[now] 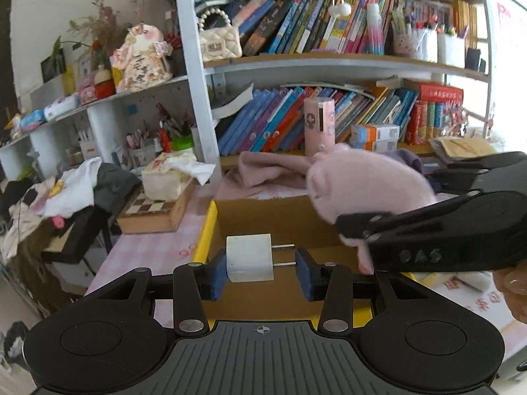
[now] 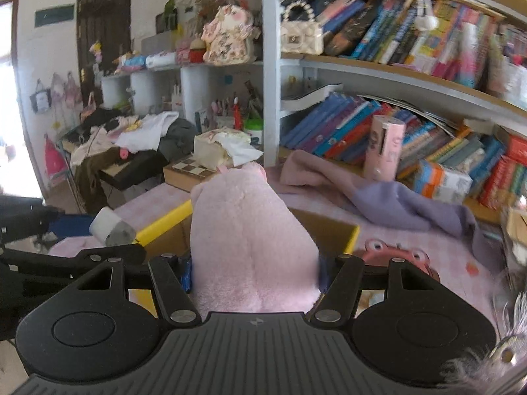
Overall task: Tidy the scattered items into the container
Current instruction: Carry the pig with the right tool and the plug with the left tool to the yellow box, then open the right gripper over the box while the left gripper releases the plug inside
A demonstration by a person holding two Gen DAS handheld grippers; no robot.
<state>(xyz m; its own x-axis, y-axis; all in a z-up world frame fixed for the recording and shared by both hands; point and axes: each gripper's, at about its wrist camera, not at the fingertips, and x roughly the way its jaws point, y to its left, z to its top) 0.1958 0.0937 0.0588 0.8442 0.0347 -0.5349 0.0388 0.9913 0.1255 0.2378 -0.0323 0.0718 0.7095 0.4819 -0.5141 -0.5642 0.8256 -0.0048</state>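
Observation:
My left gripper (image 1: 262,265) is shut on a white plug adapter (image 1: 249,257); its two metal prongs point right against the right pad. It hangs over a cardboard box (image 1: 263,217) with a yellow-taped rim. My right gripper (image 2: 255,273) is shut on a pink plush toy (image 2: 250,250) that fills the space between its blue pads and sticks up in front of the box (image 2: 332,230). In the left wrist view the plush toy (image 1: 362,181) and the right gripper's black body (image 1: 444,240) hang at the right, over the box. The adapter (image 2: 110,227) shows at the left of the right wrist view.
A pink and lilac cloth (image 2: 378,194) lies behind the box, by the bookshelf (image 1: 329,62). A pink crab toy (image 2: 395,253) sits to the right of the box. A tissue box on a chessboard case (image 1: 158,204) stands to the left. A pink cylinder (image 1: 318,125) stands on the shelf.

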